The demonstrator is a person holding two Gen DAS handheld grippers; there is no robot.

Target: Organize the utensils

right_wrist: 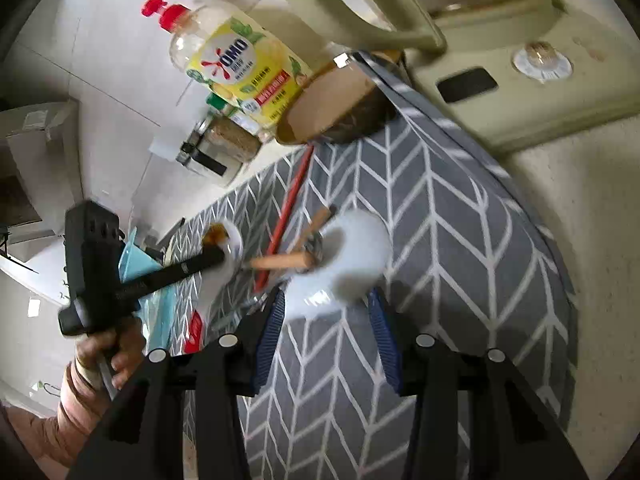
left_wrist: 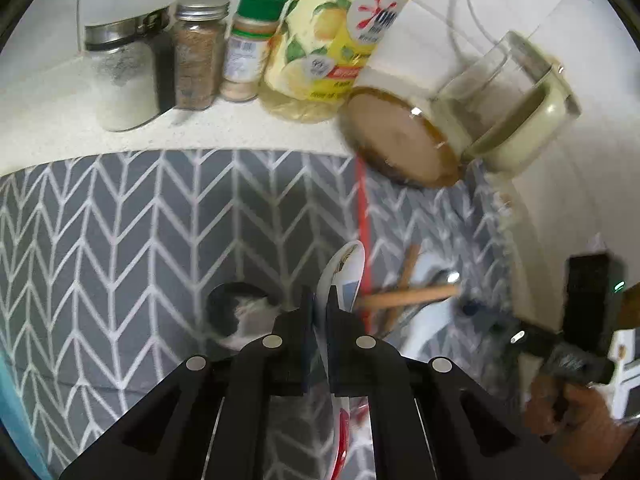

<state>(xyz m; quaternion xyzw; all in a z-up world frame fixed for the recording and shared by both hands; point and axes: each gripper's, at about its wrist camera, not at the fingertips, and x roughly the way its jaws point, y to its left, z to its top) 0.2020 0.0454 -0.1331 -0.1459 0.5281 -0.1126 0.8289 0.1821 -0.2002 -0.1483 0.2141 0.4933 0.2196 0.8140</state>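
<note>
- Left gripper [left_wrist: 320,304]: fingers pressed onto a white ceramic spoon [left_wrist: 343,268] w/ a printed pattern. Spoon bowl sticks up past the tips; handle runs back betw. the fingers toward the camera.
- Landmark = grey chevron mat [left_wrist: 140,240]. Held spoon is over the mat, just left of the red stripe [left_wrist: 362,216] that crosses it.
- White cup [right_wrist: 344,260] stands on the mat right of the stripe. It holds a wooden-handled utensil [right_wrist: 280,261] that leans out to the left, plus a 2nd wooden handle [right_wrist: 320,218] & a bit of metal inside – too blurred to tell what.
- Right gripper [right_wrist: 326,304]: fingers spread w/ blue pads [right_wrist: 270,332], one each side of the cup's near edge. Can't tell if the pads touch it.
- Round wooden lid [left_wrist: 400,140] of a glass jar lies at the mat's far edge.
- Behind the mat on the counter, in a row: salt jar [left_wrist: 120,80], spice jar [left_wrist: 198,56], green-capped shaker [left_wrist: 250,48], yellow OMO bottle [left_wrist: 332,32].
- Beige appliance [right_wrist: 520,60] sits beyond the mat's far right corner.
- Dark round thing [left_wrist: 236,314] on the mat left of the left gripper; unclear what.
</note>
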